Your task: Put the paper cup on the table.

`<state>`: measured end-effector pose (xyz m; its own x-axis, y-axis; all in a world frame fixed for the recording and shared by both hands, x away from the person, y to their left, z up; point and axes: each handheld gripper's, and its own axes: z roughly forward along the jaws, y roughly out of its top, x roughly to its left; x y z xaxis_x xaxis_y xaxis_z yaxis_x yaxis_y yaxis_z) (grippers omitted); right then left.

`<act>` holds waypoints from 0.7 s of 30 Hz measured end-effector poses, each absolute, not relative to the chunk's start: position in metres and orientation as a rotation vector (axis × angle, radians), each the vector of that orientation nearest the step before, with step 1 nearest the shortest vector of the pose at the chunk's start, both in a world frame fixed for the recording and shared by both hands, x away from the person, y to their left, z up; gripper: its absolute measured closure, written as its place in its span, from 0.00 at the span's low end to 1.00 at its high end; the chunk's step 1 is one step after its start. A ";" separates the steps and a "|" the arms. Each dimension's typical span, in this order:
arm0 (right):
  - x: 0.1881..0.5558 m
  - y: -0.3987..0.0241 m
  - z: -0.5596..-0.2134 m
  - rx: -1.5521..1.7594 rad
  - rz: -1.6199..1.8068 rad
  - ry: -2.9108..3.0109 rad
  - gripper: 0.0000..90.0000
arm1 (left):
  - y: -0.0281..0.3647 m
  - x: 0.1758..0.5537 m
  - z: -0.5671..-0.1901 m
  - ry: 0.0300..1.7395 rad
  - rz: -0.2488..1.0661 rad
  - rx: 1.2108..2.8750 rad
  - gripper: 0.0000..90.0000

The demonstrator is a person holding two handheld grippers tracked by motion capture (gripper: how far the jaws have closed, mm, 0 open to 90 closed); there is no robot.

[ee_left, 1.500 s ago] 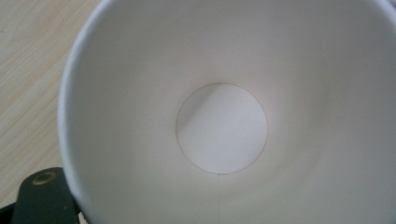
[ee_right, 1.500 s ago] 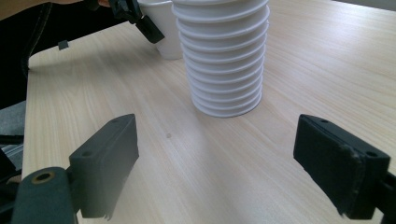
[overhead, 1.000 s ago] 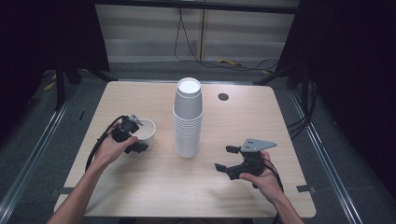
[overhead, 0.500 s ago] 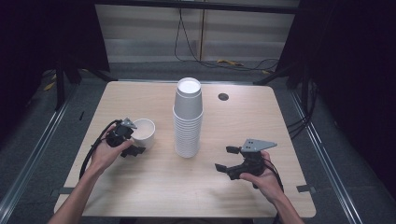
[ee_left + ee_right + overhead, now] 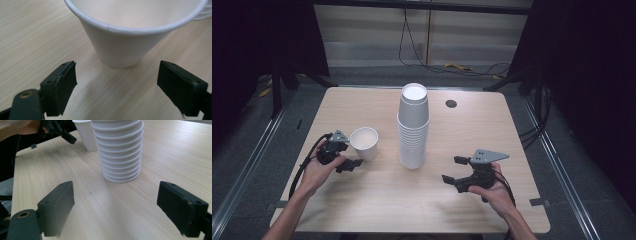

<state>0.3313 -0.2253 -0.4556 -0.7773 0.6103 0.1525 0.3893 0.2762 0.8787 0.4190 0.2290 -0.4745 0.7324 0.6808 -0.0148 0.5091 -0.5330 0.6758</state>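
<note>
Your left gripper (image 5: 348,156) sits at the left side of the table w/ jaws spread, and the single white cup (image 5: 364,143) stands upright just beyond its tips, not between the pads and not touched. Cup is left of the tall cup stack (image 5: 413,127) at table center. Your right gripper (image 5: 453,170) rests near-right of the stack, jaws spread wide w/ nothing between them.

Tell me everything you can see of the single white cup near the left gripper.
The single cup is a white, paper-looking cup with a rolled rim and walls that taper to a narrower base. It stands upright, mouth up, and looks empty. It rests on the wooden table, left of the tall cup stack and apart from it. The left gripper faces it with jaws open, not touching it.
</note>
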 end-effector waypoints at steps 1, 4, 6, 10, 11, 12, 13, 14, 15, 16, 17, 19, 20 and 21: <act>0.331 -0.226 -0.455 0.930 1.510 2.323 0.16 | 0.229 0.416 -0.475 0.885 0.326 2.244 0.18; 0.331 -0.226 -0.455 0.937 1.522 2.310 0.16 | 0.232 0.408 -0.475 0.888 0.323 2.223 0.18; 0.331 -0.226 -0.456 0.936 1.525 2.307 0.16 | 0.233 0.404 -0.473 0.900 0.334 2.190 0.18; 0.331 -0.226 -0.456 0.937 1.531 2.300 0.16 | 0.232 0.393 -0.469 0.877 0.315 2.155 0.17; 0.331 -0.226 -0.456 0.937 1.533 2.298 0.16 | 0.231 0.391 -0.468 0.871 0.300 2.138 0.18; 0.331 -0.226 -0.456 0.938 1.538 2.295 0.16 | 0.231 0.388 -0.466 0.866 0.309 2.126 0.18; 0.331 -0.226 -0.456 0.940 1.541 2.292 0.16 | 0.229 0.385 -0.465 0.868 0.328 2.124 0.18; 0.331 -0.226 -0.457 0.942 1.538 2.293 0.16 | 0.228 0.382 -0.463 0.862 0.324 2.125 0.18; 0.331 -0.226 -0.457 0.941 1.536 2.294 0.16 | 0.227 0.379 -0.463 0.862 0.307 2.120 0.18; 0.331 -0.226 -0.457 0.941 1.537 2.293 0.16 | 0.226 0.376 -0.462 0.841 0.305 2.129 0.18; 0.331 -0.226 -0.457 0.942 1.534 2.292 0.16 | 0.225 0.373 -0.462 0.833 0.307 2.134 0.18; 0.331 -0.226 -0.457 0.945 1.543 2.287 0.16 | 0.222 0.367 -0.461 0.819 0.307 2.116 0.17; 0.331 -0.226 -0.457 0.949 1.543 2.285 0.16 | 0.221 0.365 -0.461 0.796 0.284 2.104 0.17; 0.331 -0.226 -0.457 0.953 1.544 2.283 0.16 | 0.219 0.364 -0.462 0.786 0.267 2.096 0.18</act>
<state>0.3306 -0.2263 -0.4569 -0.7640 0.6234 0.1665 0.3868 0.2360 0.8914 0.3635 0.2187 -0.4618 0.7790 0.6204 -0.0907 0.4368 -0.4332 0.7884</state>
